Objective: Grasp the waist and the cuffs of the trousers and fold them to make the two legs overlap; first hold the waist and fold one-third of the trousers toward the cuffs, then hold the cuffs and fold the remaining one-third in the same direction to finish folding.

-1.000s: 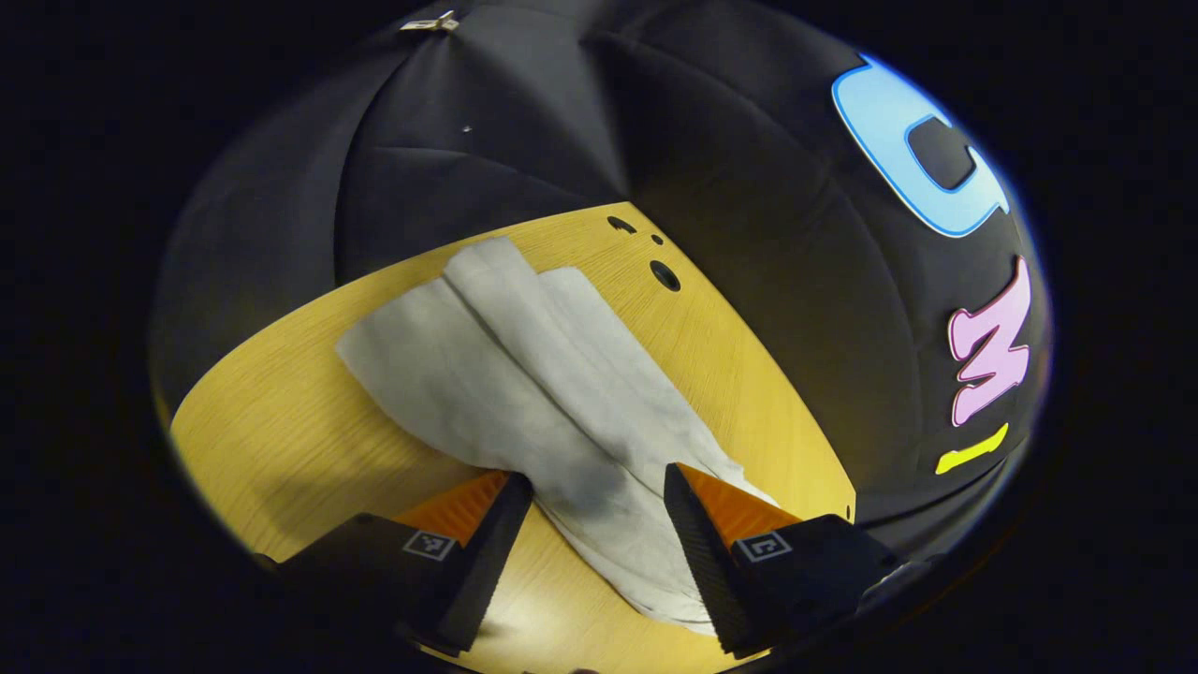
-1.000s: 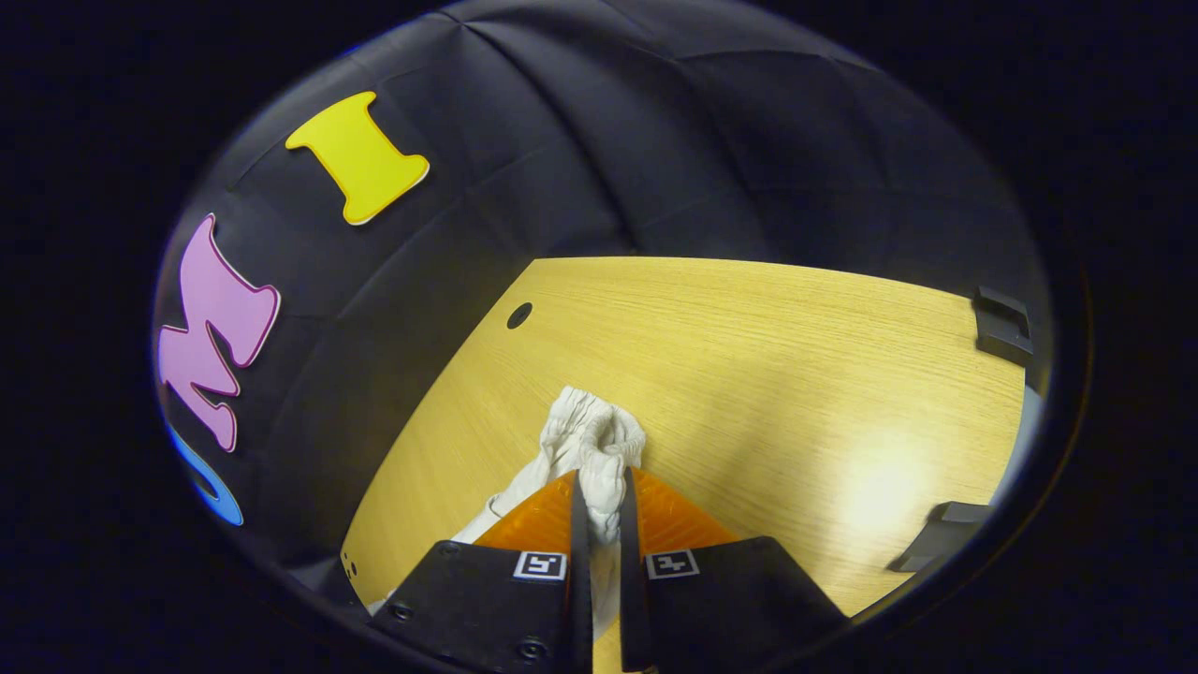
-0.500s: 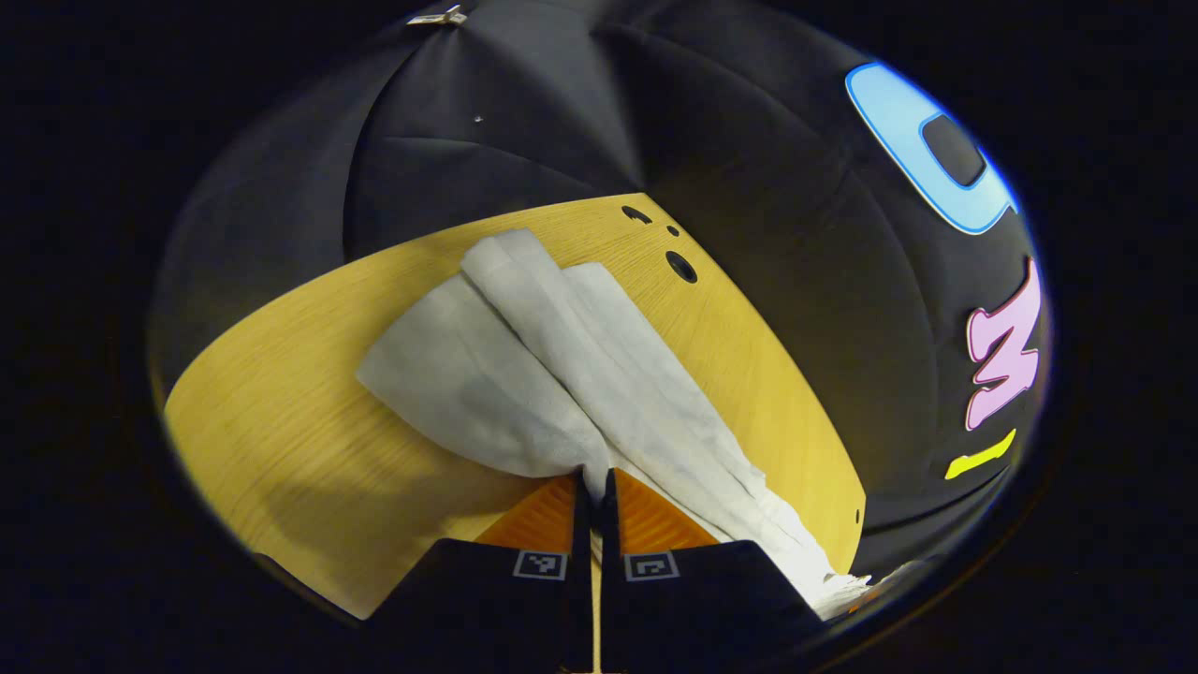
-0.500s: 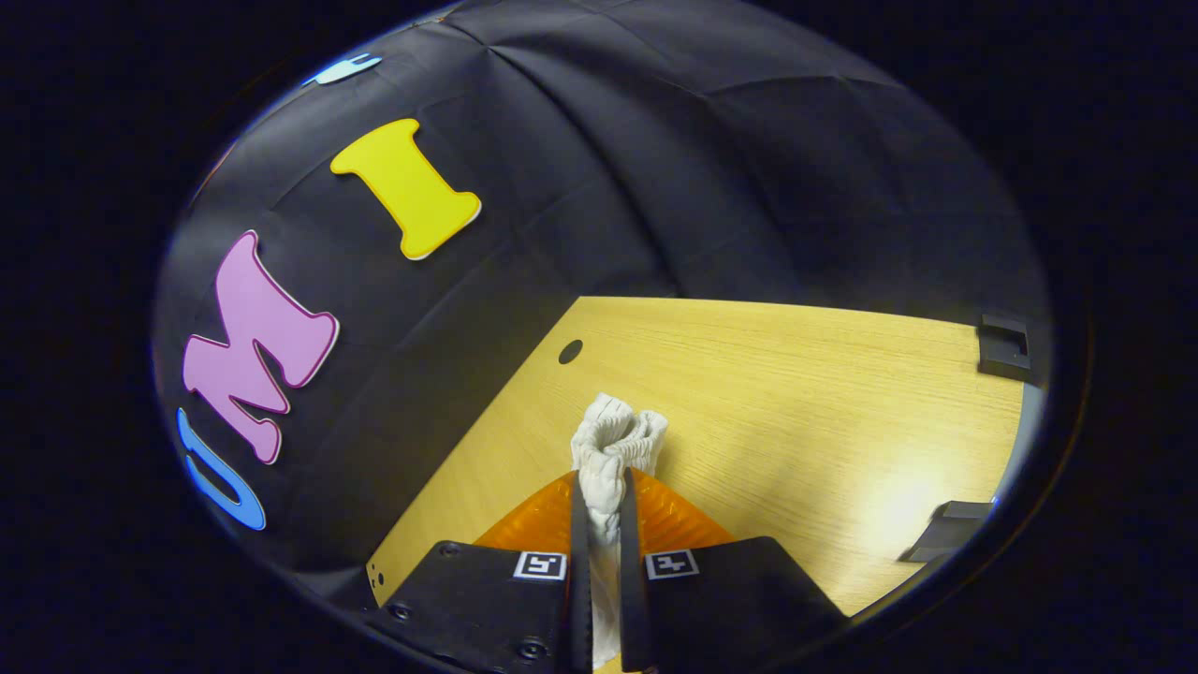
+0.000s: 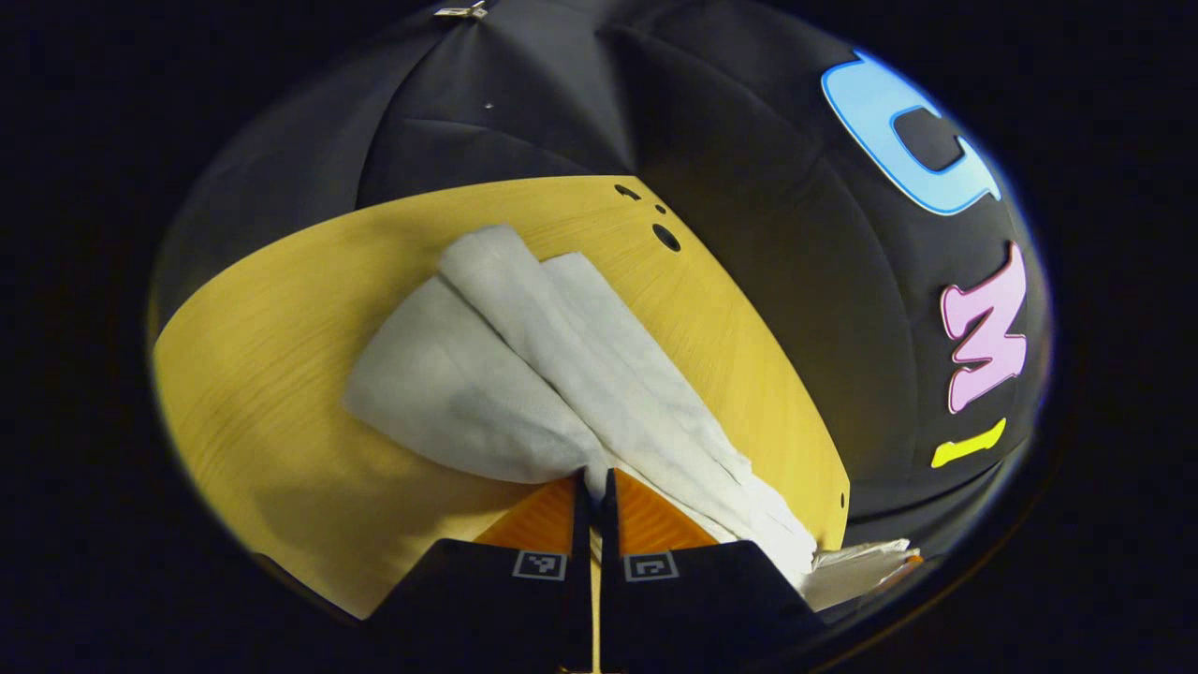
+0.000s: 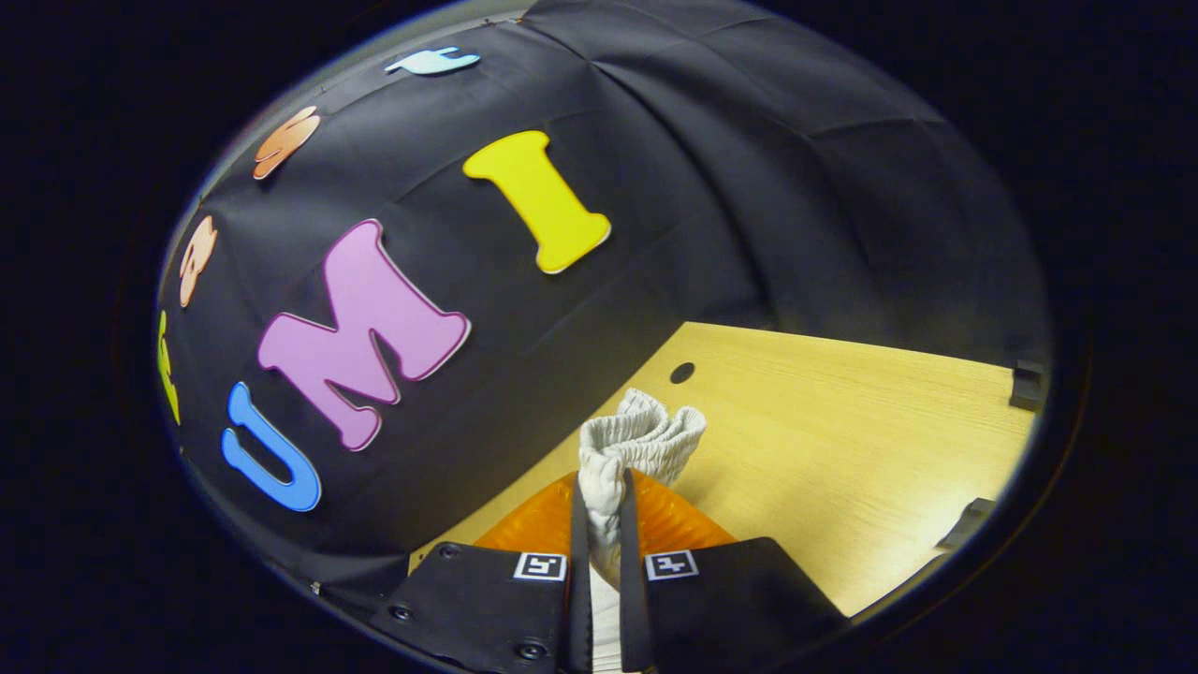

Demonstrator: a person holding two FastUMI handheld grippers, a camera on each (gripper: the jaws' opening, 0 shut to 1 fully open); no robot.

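The white trousers (image 5: 524, 365) lie spread on the wooden table (image 5: 271, 374) in the left gripper view, their two legs running up toward the far edge, one ridged over the other. My left gripper (image 5: 593, 482) is shut on the near edge of the cloth. At the lower right of that view a bunched white end (image 5: 856, 566) is lifted. In the right gripper view my right gripper (image 6: 599, 491) is shut on the gathered, elastic-ribbed waist (image 6: 641, 440), which sticks up above the fingertips and is raised off the table (image 6: 842, 449).
Round holes (image 5: 666, 237) mark the table's far corner, and one hole (image 6: 682, 373) shows near the waist in the right gripper view. Black brackets (image 6: 1028, 384) sit at the table's right edge. The booth wall closes in behind the table.
My left gripper went from open around the cloth to shut on it. My right gripper, still holding the waist, has lifted and tilted upward.
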